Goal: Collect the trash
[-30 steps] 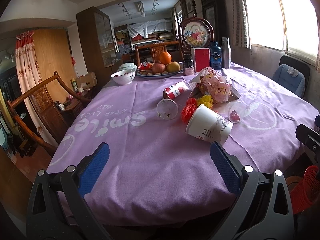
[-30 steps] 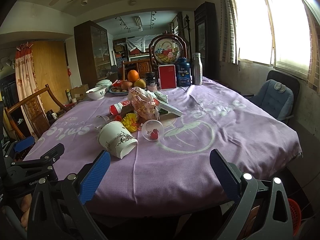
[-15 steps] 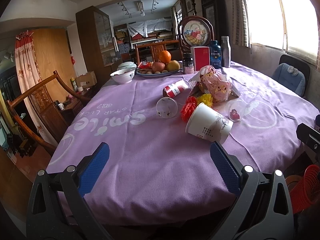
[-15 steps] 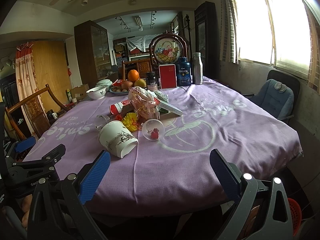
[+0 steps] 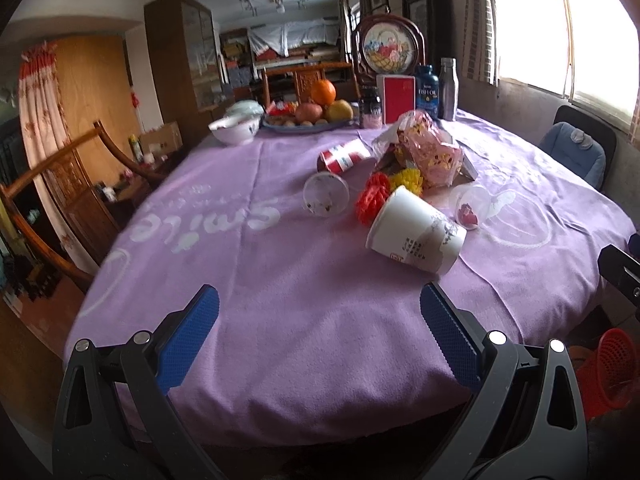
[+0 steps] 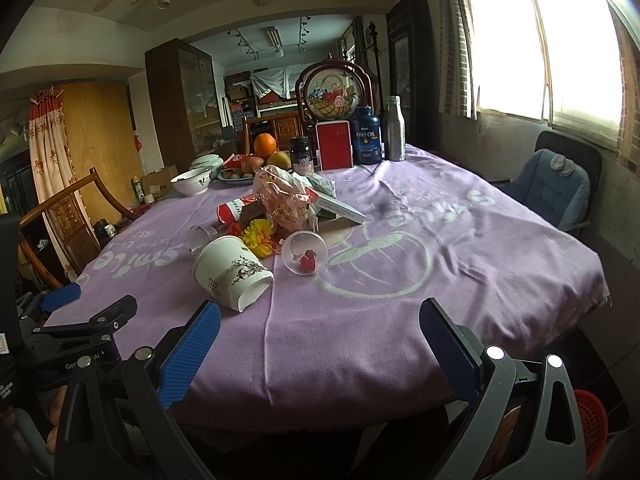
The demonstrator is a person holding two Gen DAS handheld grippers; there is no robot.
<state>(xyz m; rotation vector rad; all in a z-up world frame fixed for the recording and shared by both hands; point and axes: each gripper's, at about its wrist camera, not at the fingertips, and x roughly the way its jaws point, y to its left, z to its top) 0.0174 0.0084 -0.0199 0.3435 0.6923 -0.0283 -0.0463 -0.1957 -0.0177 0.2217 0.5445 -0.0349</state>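
**Trash heaped mid-table, both my jaws spread**

My left gripper (image 5: pixel 319 320) hangs wide and empty at the purple table's (image 5: pixel 240 280) edge. Ahead: clear cup (image 5: pixel 325 199), tipped paper cup (image 5: pixel 416 236), crumpled wrapper (image 5: pixel 428 152). My right gripper (image 6: pixel 319 322) gapes likewise.

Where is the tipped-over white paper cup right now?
In both wrist views the white paper cup lies on its side on the purple tablecloth, nearest the table's front edge, just ahead of the red and yellow paper flowers and beside the clear plastic cup.

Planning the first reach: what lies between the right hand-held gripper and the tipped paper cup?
Only bare purple tablecloth separates right hand-held gripper from paper cup, right wrist view.
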